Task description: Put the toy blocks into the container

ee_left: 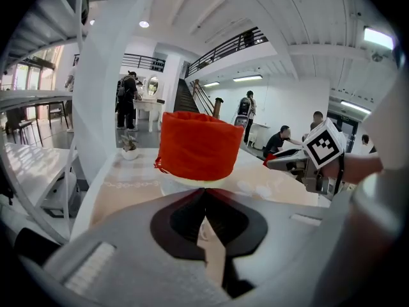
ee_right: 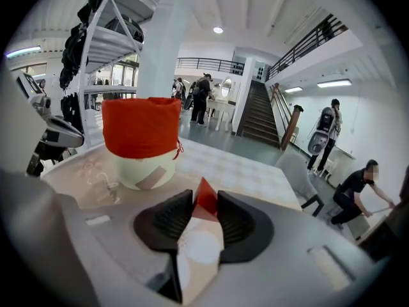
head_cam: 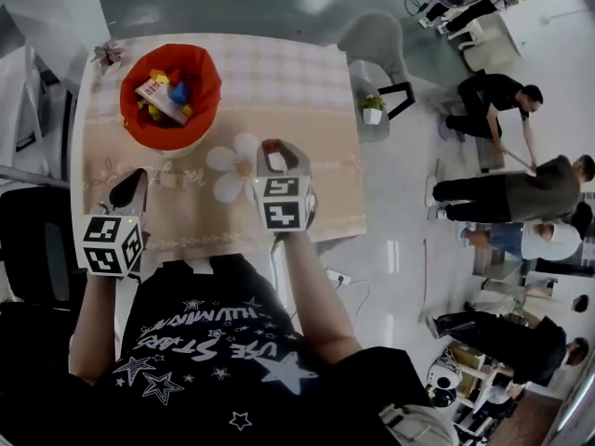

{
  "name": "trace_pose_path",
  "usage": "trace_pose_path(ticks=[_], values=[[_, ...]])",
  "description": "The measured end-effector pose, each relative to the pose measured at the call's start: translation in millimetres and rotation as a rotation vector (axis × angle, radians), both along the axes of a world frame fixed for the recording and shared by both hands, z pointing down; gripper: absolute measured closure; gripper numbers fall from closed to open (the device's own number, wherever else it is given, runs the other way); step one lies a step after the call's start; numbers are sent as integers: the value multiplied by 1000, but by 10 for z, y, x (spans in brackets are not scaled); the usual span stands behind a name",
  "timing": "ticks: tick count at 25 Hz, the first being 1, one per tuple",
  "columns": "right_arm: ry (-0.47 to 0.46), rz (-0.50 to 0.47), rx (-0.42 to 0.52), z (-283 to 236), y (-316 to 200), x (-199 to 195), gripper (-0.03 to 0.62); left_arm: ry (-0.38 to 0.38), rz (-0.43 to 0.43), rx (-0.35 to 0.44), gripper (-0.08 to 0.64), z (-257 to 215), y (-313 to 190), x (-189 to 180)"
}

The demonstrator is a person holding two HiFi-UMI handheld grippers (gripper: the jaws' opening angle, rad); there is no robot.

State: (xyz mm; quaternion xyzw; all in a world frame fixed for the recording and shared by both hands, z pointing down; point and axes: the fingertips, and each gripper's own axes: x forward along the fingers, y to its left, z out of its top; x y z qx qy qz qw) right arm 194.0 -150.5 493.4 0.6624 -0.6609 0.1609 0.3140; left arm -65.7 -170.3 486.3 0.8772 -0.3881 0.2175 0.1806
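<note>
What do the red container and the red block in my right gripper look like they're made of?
The container: red cloth, matte, with soft folds and a rolled rim, over a cream lower part that could be fabric or plastic. The block: solid red, smooth flat faces, crisp edges; plastic or painted wood, hard to tell.

I confirm one clothed table [head_cam: 279,72]. The container [head_cam: 170,96] stands on it, with a small potted plant [head_cam: 109,54] near the container's left.

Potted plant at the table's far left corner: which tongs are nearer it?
Left. The left tongs share the plant's side of the table; the right tongs are farther across.
</note>
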Motion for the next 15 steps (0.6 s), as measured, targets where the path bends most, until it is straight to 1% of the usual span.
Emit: trace_pose_path(ticks=[4,15], values=[[-6,-27,77,-287,-171,-76,466,13,-28,20,552,-90,-76,-79],[-7,-113,222,-898,-632,-382,468,53,-98,103,552,-416,-339,-280]])
